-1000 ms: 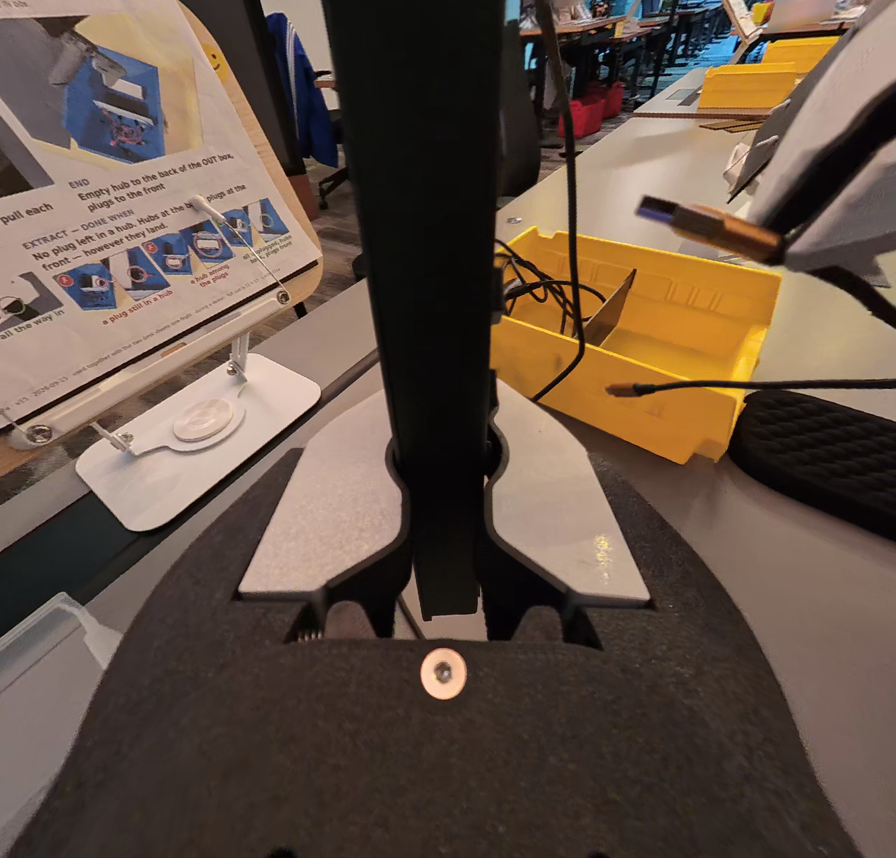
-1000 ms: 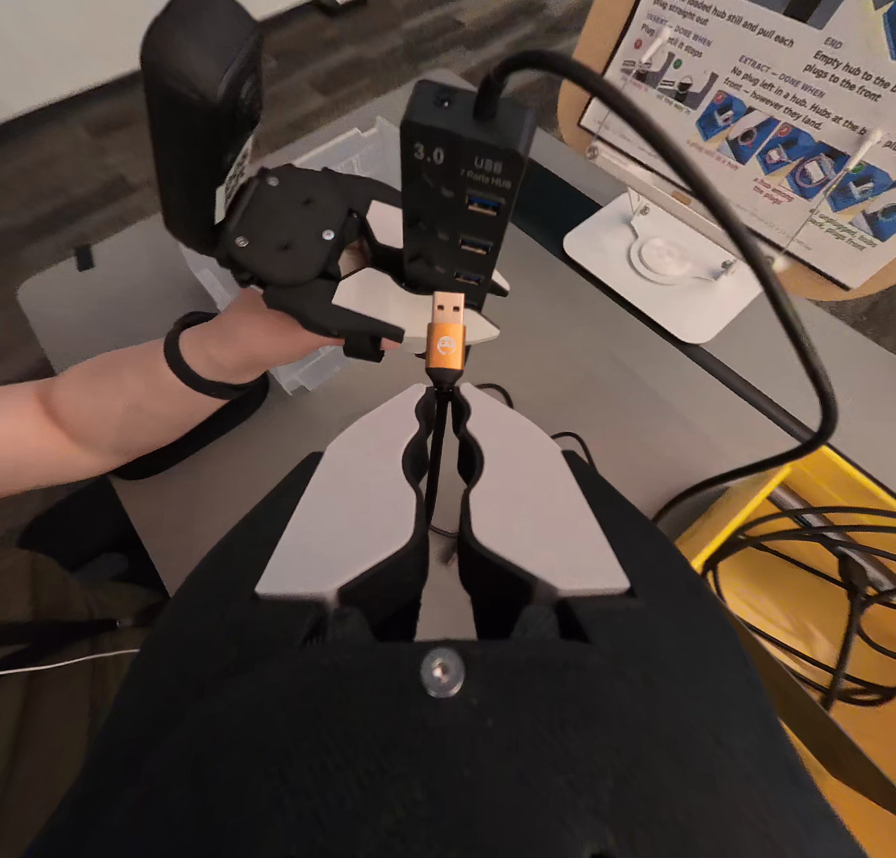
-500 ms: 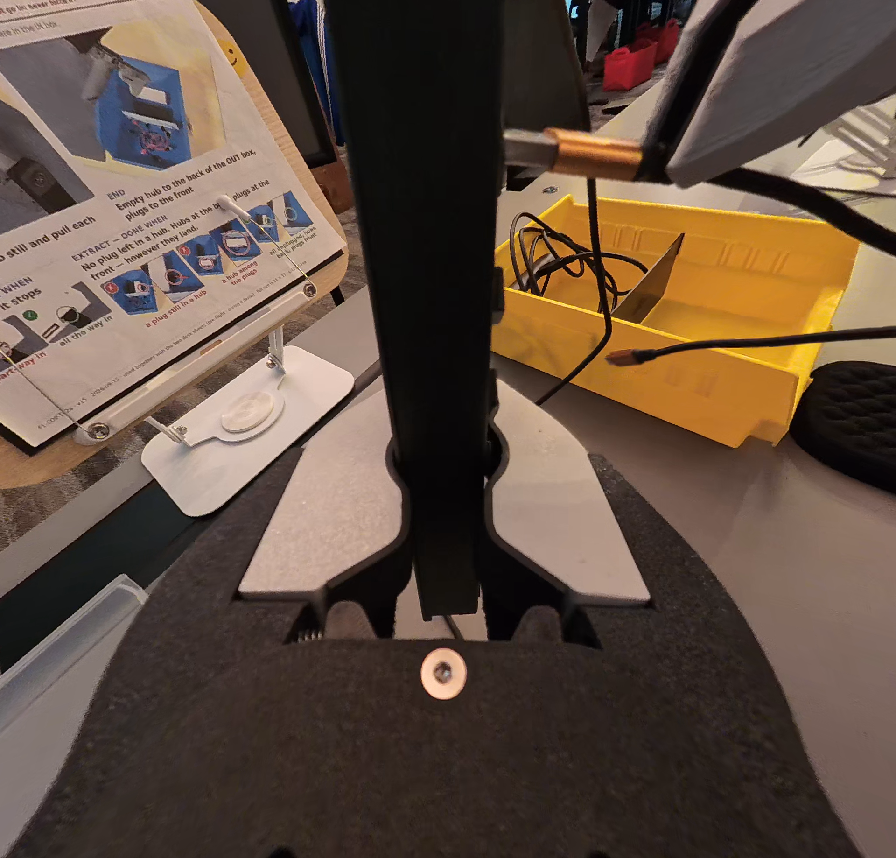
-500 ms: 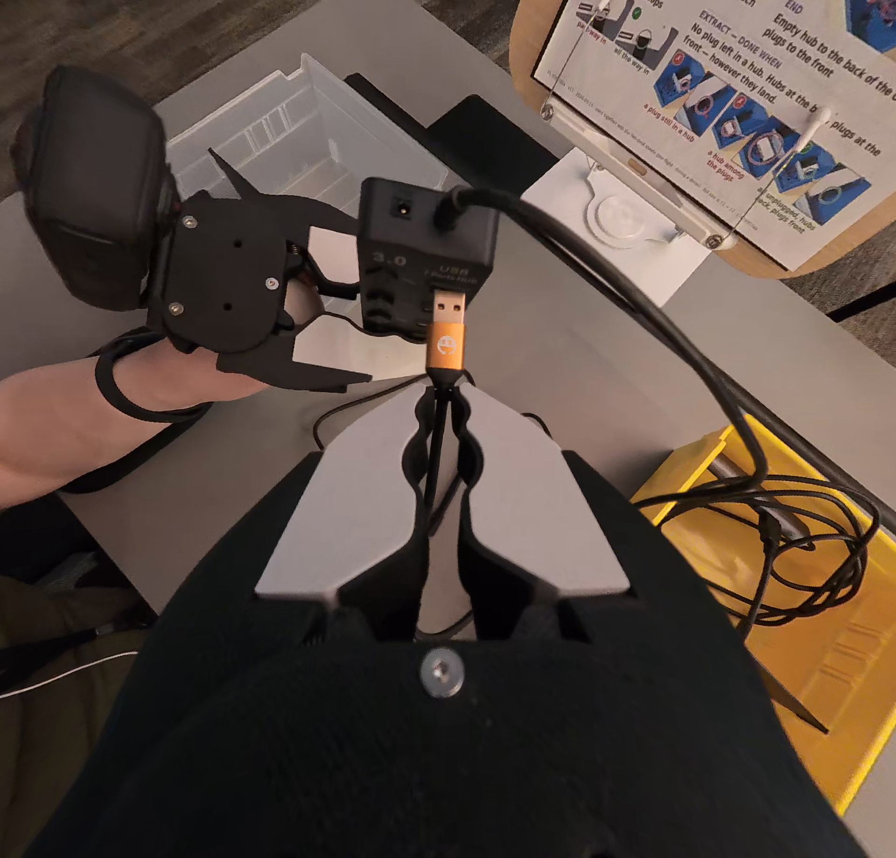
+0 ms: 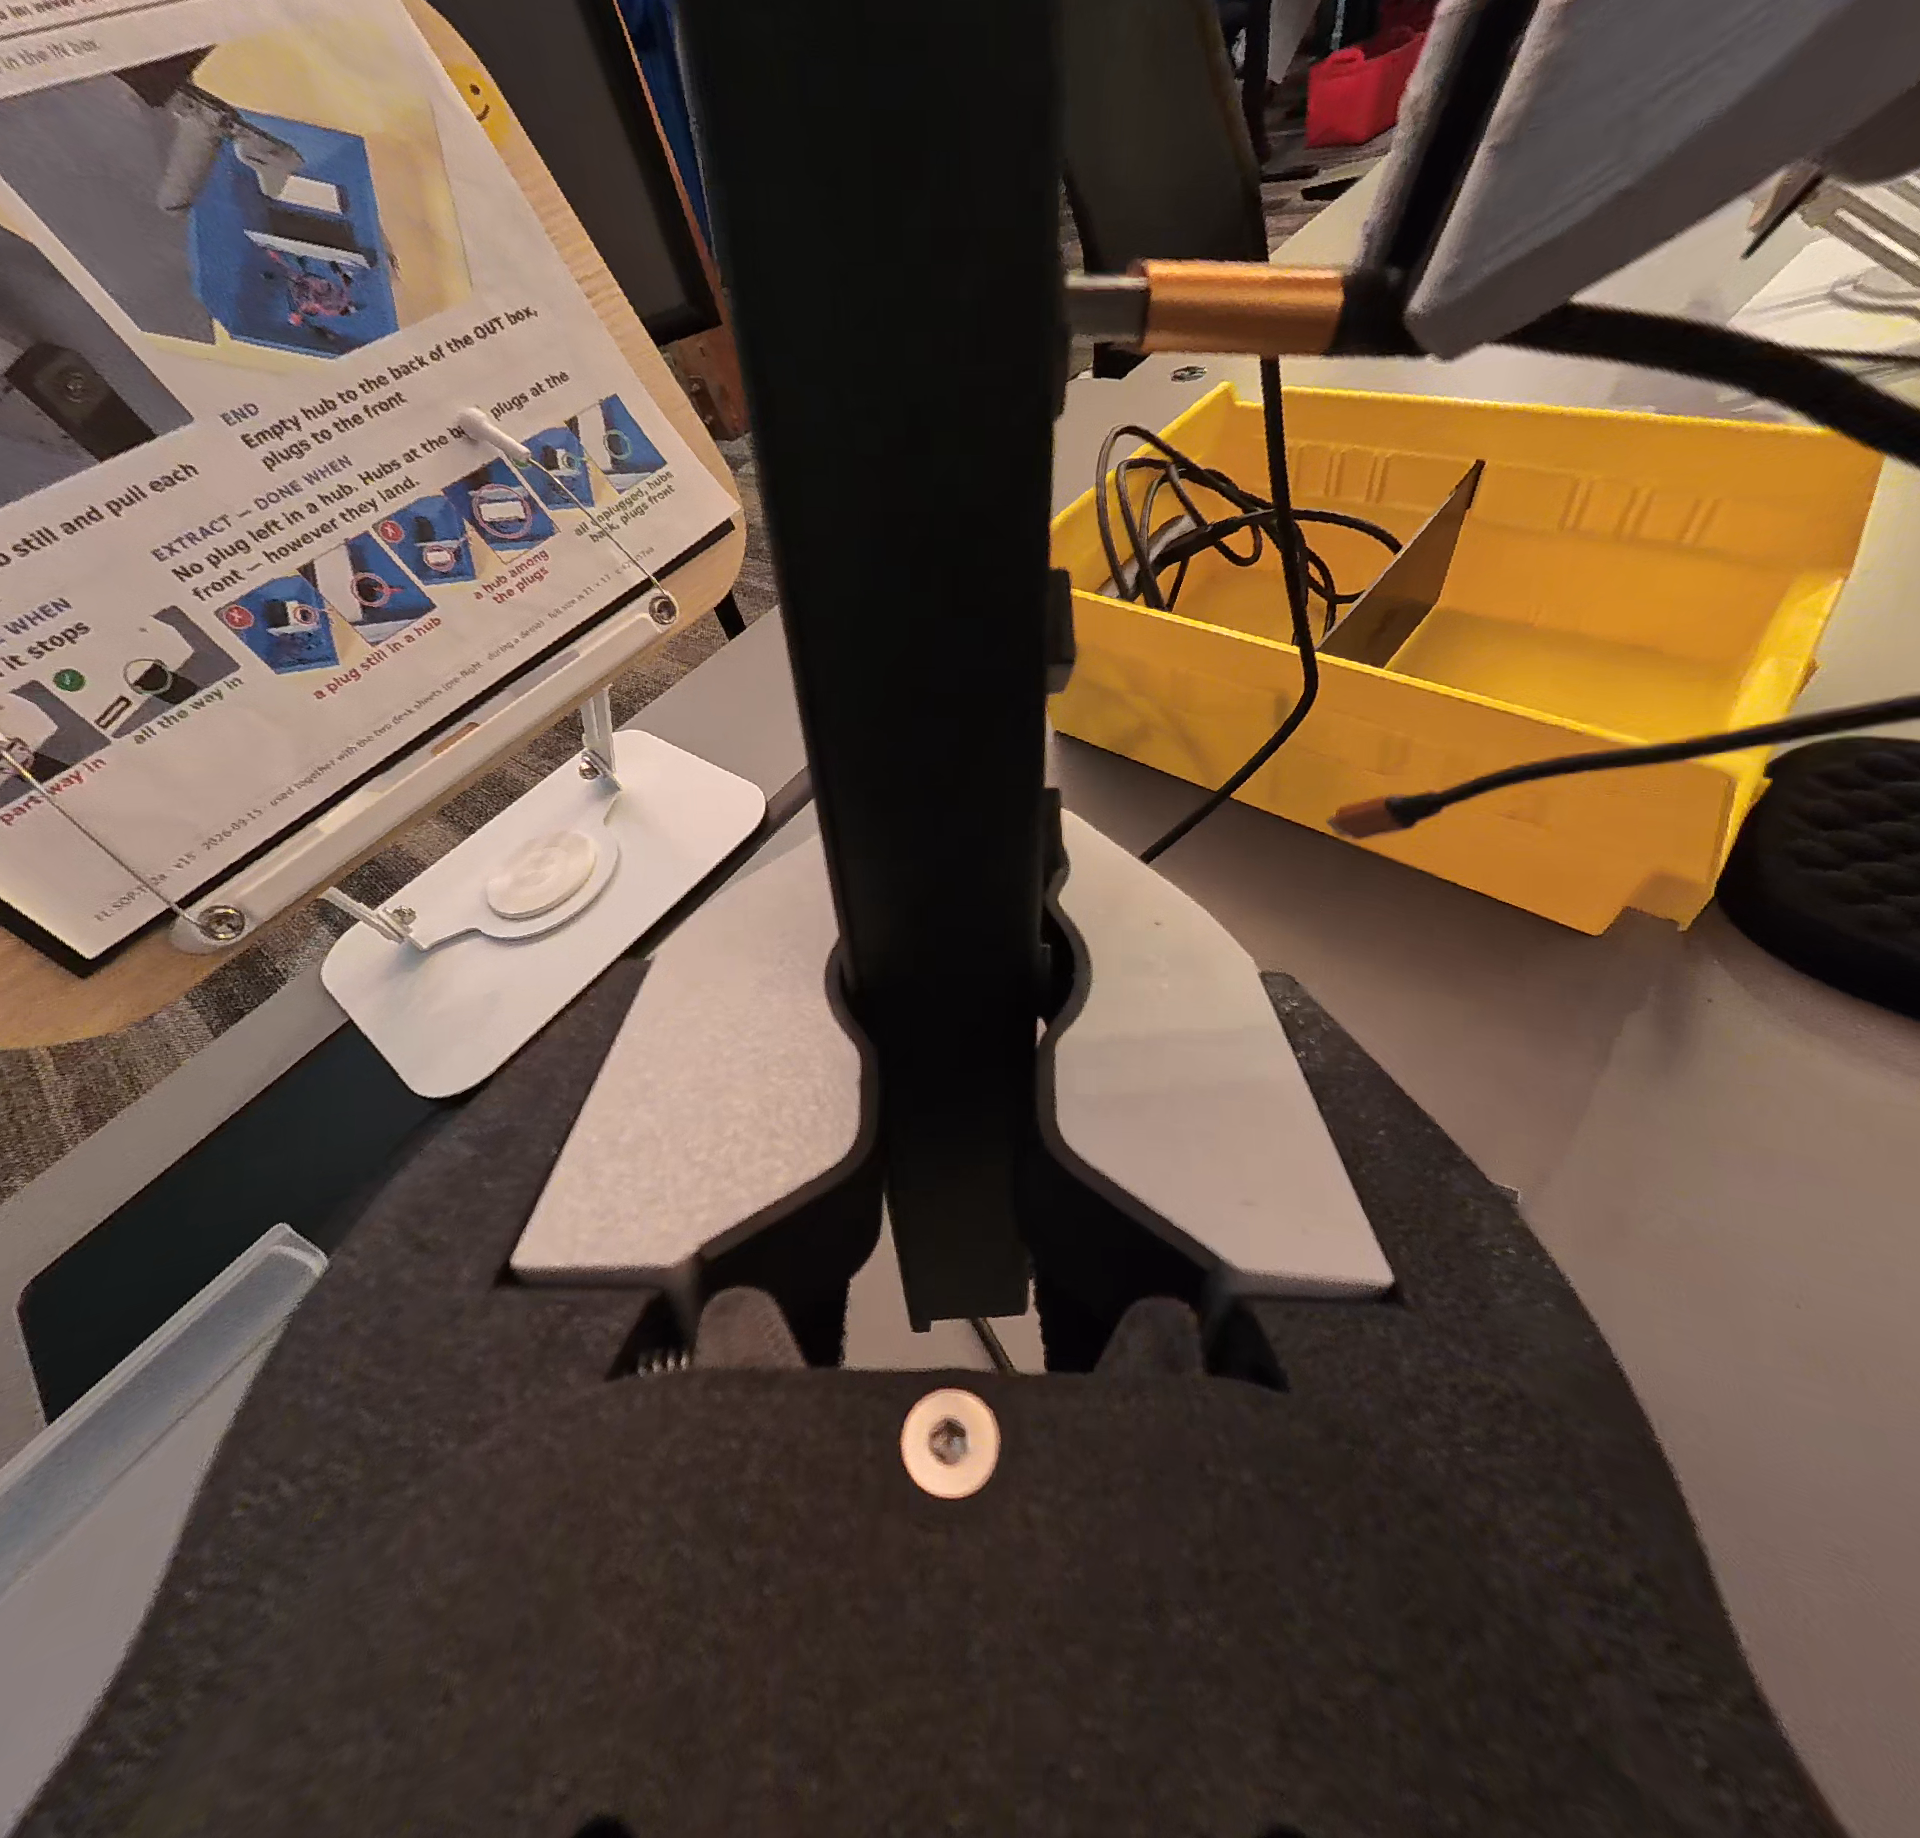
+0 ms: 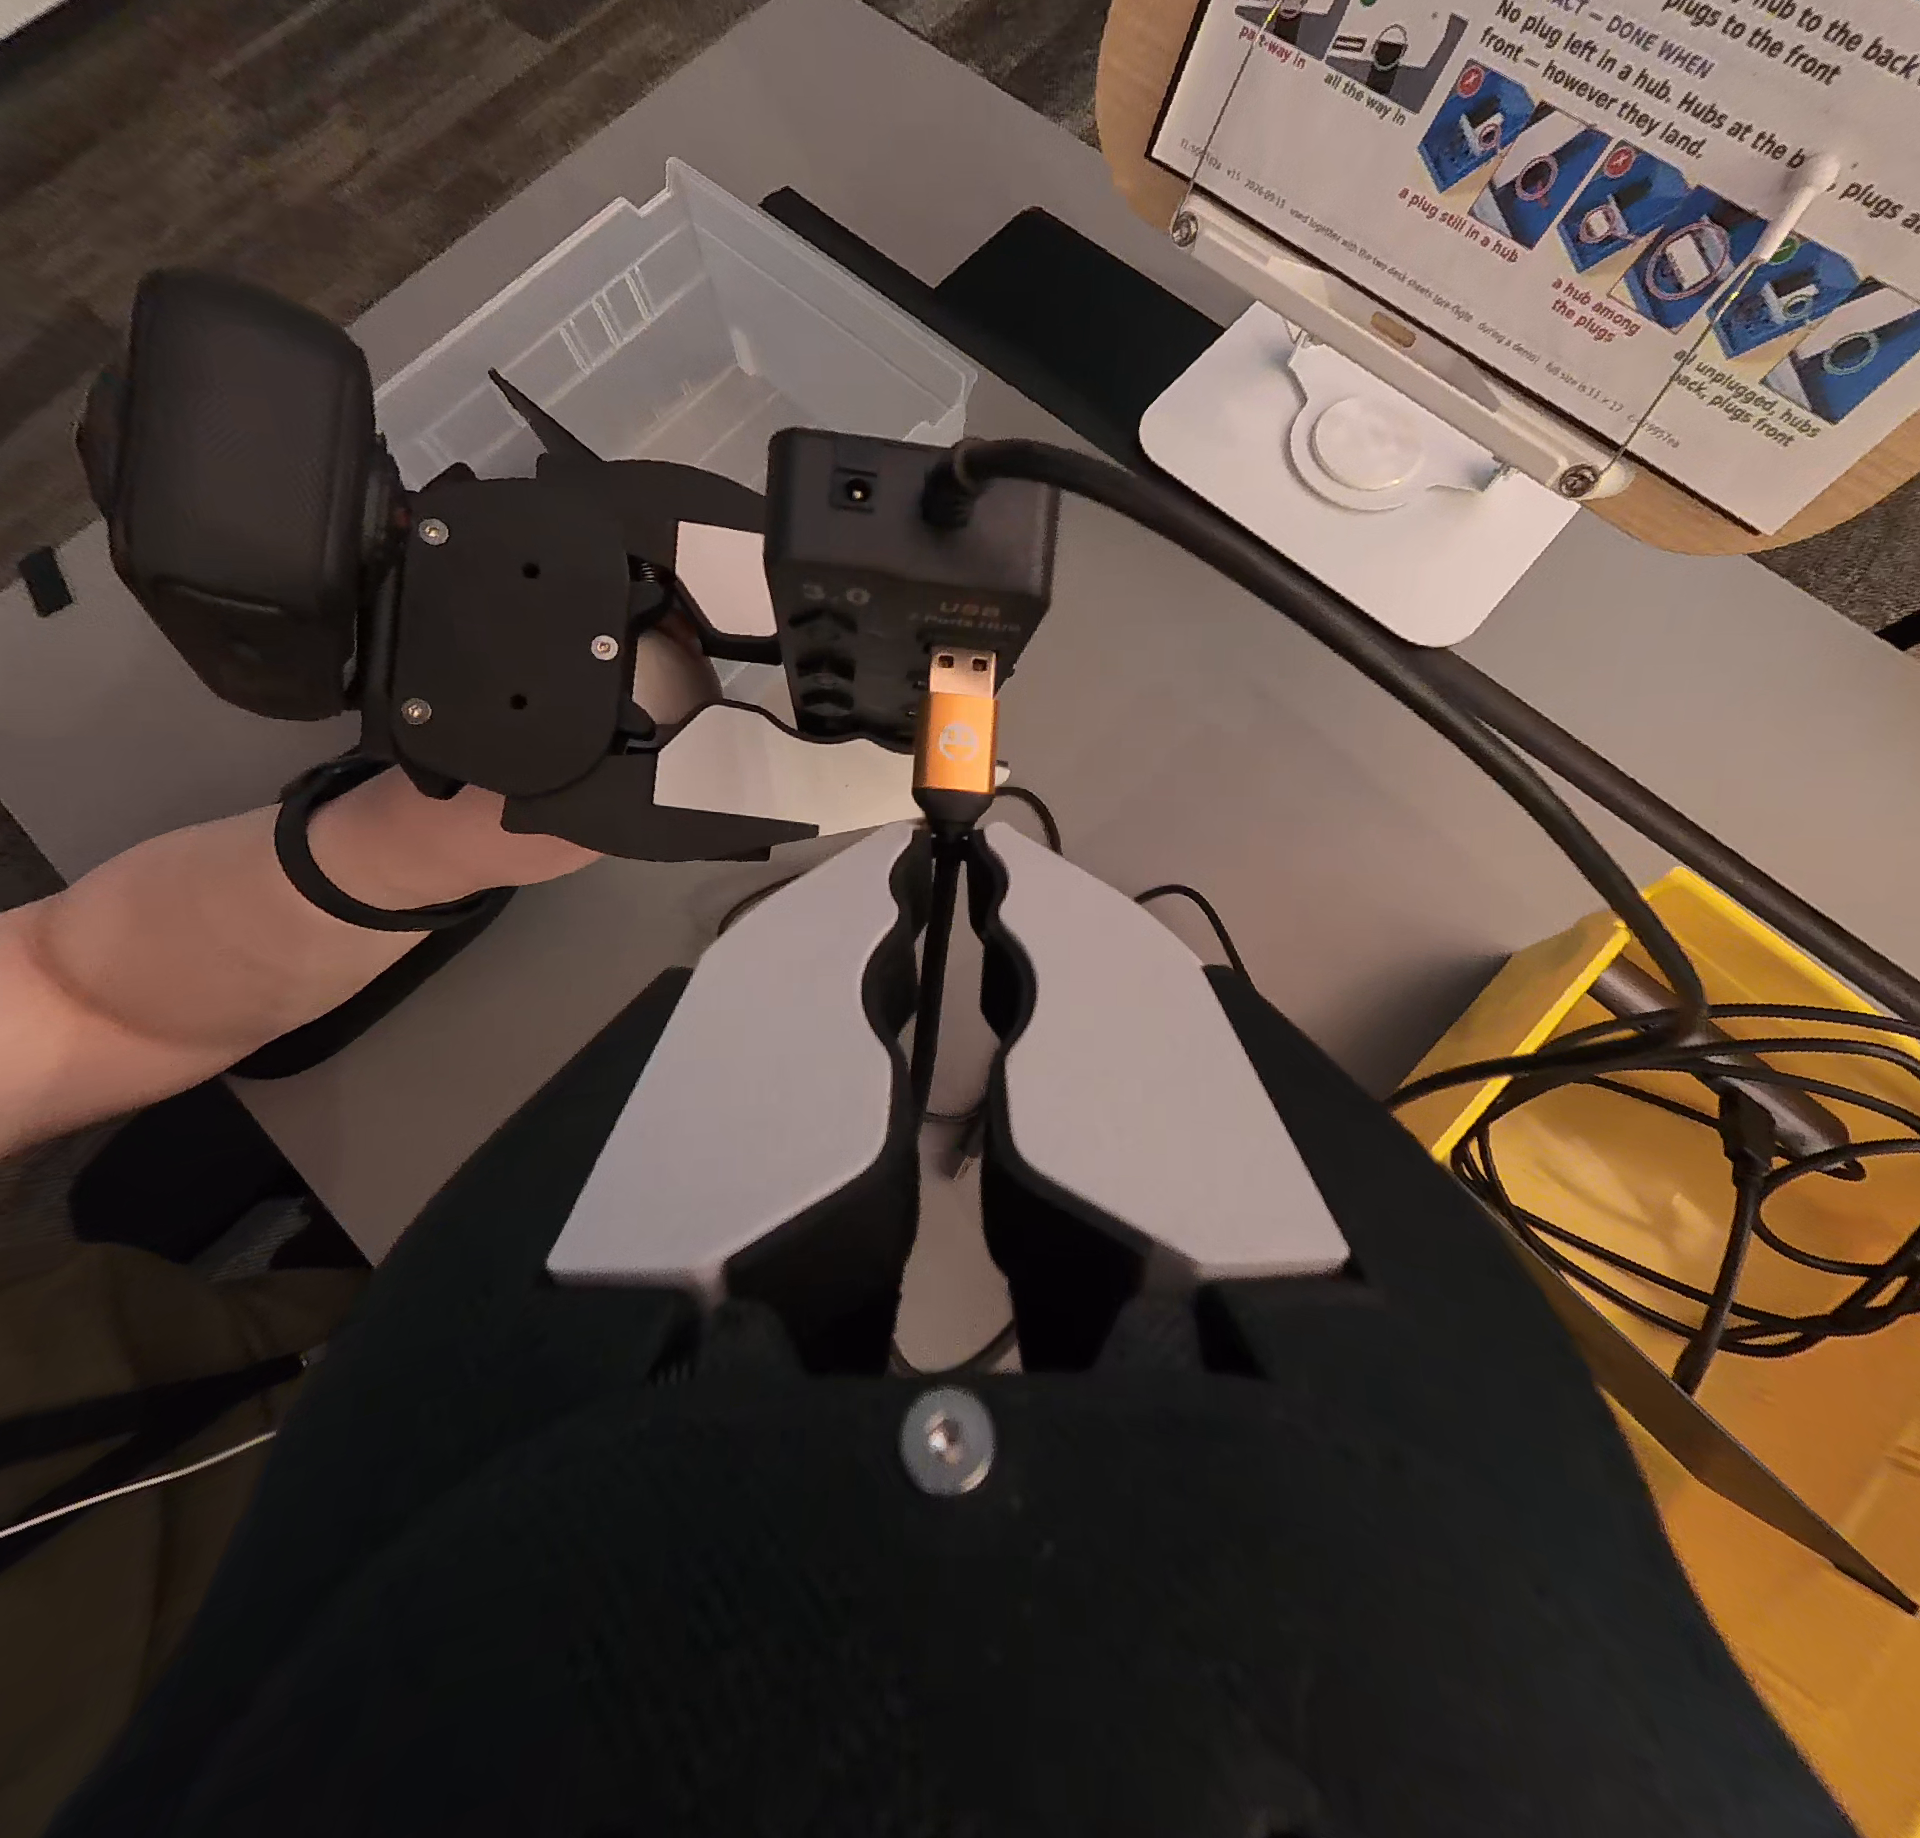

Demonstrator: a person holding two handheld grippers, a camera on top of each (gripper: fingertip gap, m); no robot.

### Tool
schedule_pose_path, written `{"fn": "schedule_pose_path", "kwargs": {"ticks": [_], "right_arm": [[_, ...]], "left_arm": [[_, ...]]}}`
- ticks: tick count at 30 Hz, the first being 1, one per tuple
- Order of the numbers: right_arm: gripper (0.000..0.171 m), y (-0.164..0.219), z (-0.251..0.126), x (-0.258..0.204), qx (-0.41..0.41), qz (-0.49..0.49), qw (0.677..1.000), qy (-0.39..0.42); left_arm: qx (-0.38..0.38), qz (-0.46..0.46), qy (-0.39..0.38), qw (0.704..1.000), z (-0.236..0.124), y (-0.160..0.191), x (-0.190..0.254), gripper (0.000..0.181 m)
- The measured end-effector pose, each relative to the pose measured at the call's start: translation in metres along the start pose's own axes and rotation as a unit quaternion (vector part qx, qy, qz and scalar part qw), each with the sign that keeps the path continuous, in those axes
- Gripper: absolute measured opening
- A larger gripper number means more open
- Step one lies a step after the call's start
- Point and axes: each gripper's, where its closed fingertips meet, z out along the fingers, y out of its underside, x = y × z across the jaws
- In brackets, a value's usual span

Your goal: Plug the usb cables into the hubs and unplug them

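My left gripper is shut on a black USB hub and holds it upright above the grey table; the hub fills the middle of the left wrist view. In the right wrist view the hub shows its port side, with a thick black lead from its top. My right gripper is shut on the black cable just behind an orange USB plug. The plug's metal tip touches or sits just at a port on the hub. From the left wrist view the orange USB plug meets the hub's right side.
A yellow bin with a divider and coiled black cables stands at the right; it also shows in the right wrist view. A clear plastic bin lies behind the left gripper. An instruction sheet on a white stand is at the left. A black pad lies beside the yellow bin. Some 9 cm of space lies between my two pairs of fingers.
The right gripper has brought the orange plug from well to the right of the hub up to its port side. The hub has tilted a little and stays gripped.
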Motion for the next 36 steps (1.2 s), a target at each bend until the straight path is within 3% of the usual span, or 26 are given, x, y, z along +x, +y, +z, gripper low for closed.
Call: {"fn": "schedule_pose_path", "kwargs": {"ticks": [6,23,31,36], "right_arm": [[0.007,-0.005,-0.002,0.003,0.032,-0.003,0.999,0.004],[0.007,-0.003,0.009,0.004,0.228,-0.014,0.973,0.031],[0.007,0.001,0.007,0.007,0.233,-0.013,0.972,0.024],[0.007,0.003,0.006,0.007,0.200,-0.057,0.977,0.041]], "left_arm": [[-0.006,-0.014,0.011,1.000,0.003,0.004,0.001,0.025],[-0.003,-0.053,0.027,0.998,0.006,0.006,0.005,0.025],[-0.022,0.012,-0.017,1.000,0.006,0.010,-0.002,0.026],[-0.014,0.037,-0.006,0.999,0.007,0.008,0.002,0.027]]}}
